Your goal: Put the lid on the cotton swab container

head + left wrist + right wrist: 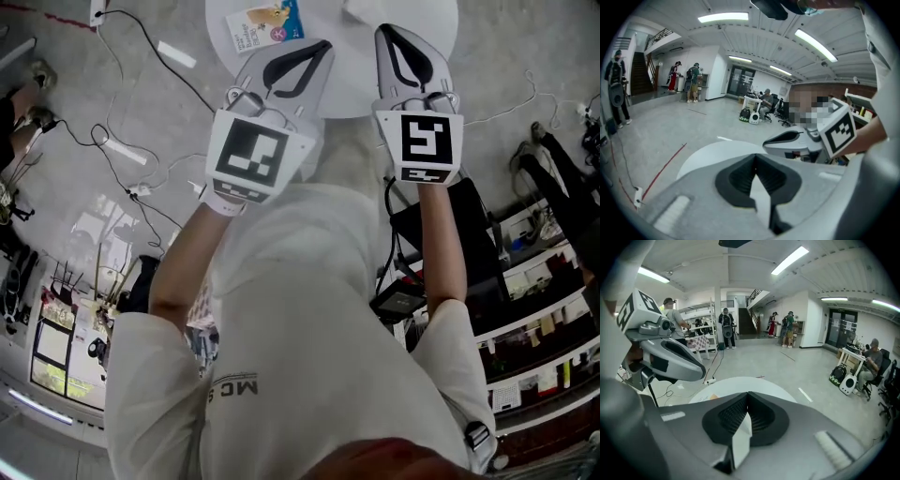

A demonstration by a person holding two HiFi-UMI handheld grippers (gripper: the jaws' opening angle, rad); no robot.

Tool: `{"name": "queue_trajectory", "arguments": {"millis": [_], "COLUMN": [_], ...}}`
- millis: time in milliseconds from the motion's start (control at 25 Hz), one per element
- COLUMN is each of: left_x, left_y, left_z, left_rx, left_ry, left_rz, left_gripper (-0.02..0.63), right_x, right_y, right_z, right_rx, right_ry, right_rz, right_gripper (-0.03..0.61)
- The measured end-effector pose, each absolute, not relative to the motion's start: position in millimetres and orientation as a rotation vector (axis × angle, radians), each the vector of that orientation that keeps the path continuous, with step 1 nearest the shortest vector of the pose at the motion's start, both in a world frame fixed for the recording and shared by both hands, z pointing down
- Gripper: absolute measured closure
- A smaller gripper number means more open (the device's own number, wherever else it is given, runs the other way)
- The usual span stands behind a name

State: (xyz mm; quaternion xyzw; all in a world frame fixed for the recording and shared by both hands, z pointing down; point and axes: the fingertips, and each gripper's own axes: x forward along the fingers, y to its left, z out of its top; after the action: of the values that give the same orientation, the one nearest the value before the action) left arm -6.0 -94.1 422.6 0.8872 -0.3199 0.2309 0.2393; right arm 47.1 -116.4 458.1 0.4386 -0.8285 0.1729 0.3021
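Both grippers are held up in front of the person's chest, near the edge of a round white table (352, 89). My left gripper (323, 44) is shut with nothing between its jaws; its tips (755, 156) meet over the table (708, 159). My right gripper (382, 30) is also shut and empty, its tips (748, 394) closed above the table (740, 383). A flat blue-and-white printed packet (265, 25) lies on the table beyond the left gripper. I cannot make out a cotton swab container or a lid in any view.
Cables and a power strip (139, 190) trail over the grey floor at the left. Shelves with small items (539, 328) and black equipment (412, 281) stand at the right. People stand far off across the hall (693, 82), and one person sits at a desk (869, 362).
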Motion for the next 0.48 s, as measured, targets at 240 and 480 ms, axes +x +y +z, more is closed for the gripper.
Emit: {"name": "queue_trajectory", "arguments": {"millis": [240,480], "left_x": [-20.2,-27.7], "left_y": [-94.3,-82.4], "left_z": [377.0,323.0], "left_rx": [2.483,2.52], "left_ry": [-0.931,-0.962], "left_rz": [0.583,0.518], "left_gripper": [0.614,0.615], "right_x": [38.1,43.6], "right_y": [-108.7,-90.5], "right_z": [408.4,344.6], "right_rx": [1.204,1.275], "right_ry": [-2.226,-2.242], "right_rz": [0.436,0.414], "right_gripper": [0.581,0.581]}}
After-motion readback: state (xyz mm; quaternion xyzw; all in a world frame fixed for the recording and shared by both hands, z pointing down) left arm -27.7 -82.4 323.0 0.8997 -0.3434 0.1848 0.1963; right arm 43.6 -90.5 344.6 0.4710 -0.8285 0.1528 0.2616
